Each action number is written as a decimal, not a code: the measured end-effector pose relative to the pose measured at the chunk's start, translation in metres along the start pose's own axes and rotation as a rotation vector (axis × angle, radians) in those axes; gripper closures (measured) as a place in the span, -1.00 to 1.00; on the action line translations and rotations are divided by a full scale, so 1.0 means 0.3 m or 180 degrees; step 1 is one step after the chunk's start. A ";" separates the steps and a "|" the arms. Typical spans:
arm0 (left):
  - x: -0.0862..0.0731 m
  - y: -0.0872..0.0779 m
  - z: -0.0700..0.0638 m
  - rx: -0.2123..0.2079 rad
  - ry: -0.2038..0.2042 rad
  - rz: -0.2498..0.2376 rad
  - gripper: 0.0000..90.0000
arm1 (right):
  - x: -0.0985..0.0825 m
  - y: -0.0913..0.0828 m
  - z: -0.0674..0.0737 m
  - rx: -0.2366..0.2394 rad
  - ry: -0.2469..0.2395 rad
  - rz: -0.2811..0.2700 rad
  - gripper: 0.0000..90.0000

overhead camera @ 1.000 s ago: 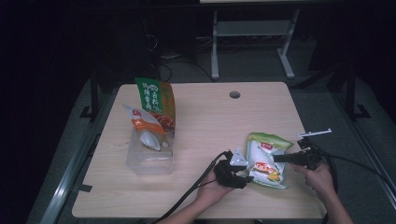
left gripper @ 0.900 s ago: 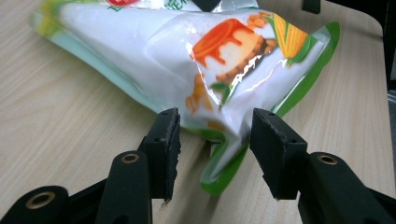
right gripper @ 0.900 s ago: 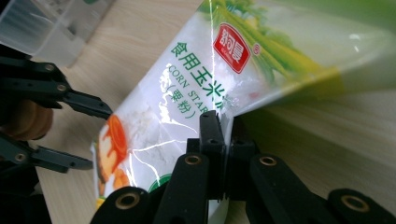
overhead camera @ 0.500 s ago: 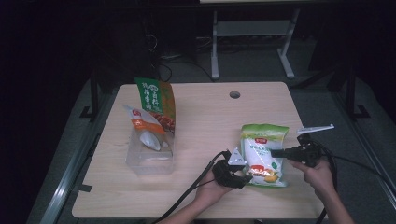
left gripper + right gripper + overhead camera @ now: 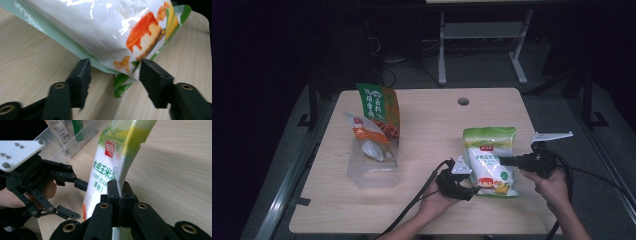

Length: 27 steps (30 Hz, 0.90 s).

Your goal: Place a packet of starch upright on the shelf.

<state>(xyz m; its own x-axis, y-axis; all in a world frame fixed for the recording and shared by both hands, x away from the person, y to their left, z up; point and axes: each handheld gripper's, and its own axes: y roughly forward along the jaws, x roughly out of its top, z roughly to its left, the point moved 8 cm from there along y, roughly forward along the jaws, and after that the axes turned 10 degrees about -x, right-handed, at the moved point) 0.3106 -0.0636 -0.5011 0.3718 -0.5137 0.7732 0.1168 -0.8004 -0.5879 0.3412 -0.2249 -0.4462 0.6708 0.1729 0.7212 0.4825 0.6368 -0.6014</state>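
**Corn starch bag lifted by its edge; transfer to bin not yet done**

Right gripper (image 5: pixel 119 195) is clenched on the side seam of the corn starch bag (image 5: pixel 489 160), jaws pinched flat on the film. The bag sits at about 4 o'clock on the counter (image 5: pixel 427 125), propped up off the wood, its lower corner near the surface.

Left gripper (image 5: pixel 113 75) is released: its jaws have just been opening, and the bag's bottom corner lies between them without either pad pressing on it, as far as the left gripper view lets me judge.

Clear plastic bin (image 5: pixel 373 167) stands at about 9 o'clock, well apart from the bag. It already holds a green pouch (image 5: pixel 379 107) and a white and orange pouch (image 5: pixel 364 137), both upright.

Status, by my reading: two items binned, pick-up of the third achieved. Remaining: carry the bag across, lower it into the bin beside the pouches, let go.
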 end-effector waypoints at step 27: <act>0.053 -0.050 0.051 -0.0295 -0.0334 -0.0450 0.37 | 0.031 0.007 0.088 0.0139 -0.0363 -0.0182 0.96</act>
<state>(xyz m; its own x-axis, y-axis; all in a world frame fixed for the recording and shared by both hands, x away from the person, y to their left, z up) 0.3289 -0.0552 -0.4837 0.4522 -0.3630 0.8147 0.0912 -0.8898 -0.4471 0.3337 -0.2021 -0.4317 0.5731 0.2182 0.7899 0.4915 0.6797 -0.5444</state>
